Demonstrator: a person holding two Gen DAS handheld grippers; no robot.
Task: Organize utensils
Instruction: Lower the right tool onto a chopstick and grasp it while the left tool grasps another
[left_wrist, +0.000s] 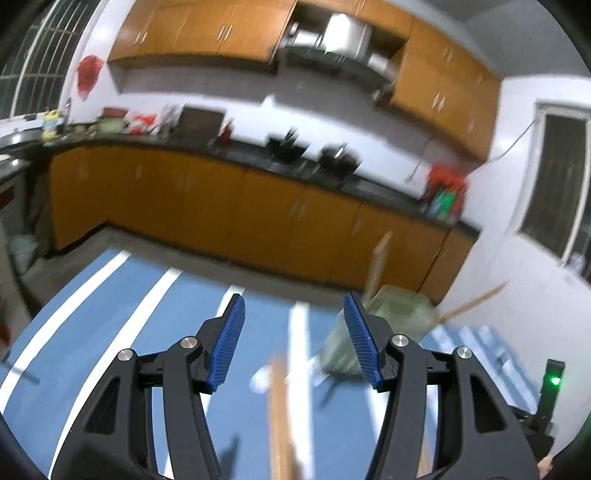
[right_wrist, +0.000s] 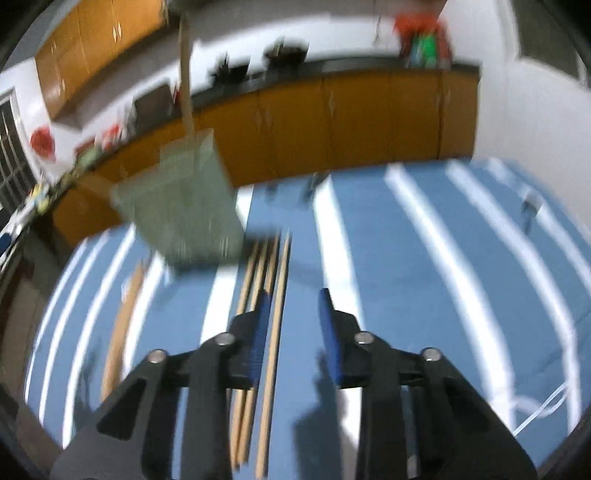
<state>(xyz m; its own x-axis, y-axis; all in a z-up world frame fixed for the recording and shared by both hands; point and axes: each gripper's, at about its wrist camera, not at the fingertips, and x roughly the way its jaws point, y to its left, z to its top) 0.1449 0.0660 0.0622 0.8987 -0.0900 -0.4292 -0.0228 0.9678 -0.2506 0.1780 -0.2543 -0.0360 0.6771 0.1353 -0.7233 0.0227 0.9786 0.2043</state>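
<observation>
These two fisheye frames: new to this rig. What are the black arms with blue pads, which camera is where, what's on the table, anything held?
No robot here: a person holds a two-finger gripper in each hand, and each carries a fisheye camera looking forward along its fingers. The black arms with blue pads are those fingers.

The left wrist view shows the left gripper, open and holding nothing. The right wrist view shows the right gripper, also open and empty.

Both look over a blue striped tablecloth in a kitchen with orange cabinets. On it stands a pale green utensil holder with a wooden stick upright in it. Several wooden chopsticks lie loose on the cloth, running under the right gripper. Everything is motion-blurred, so finer detail is unclear.
</observation>
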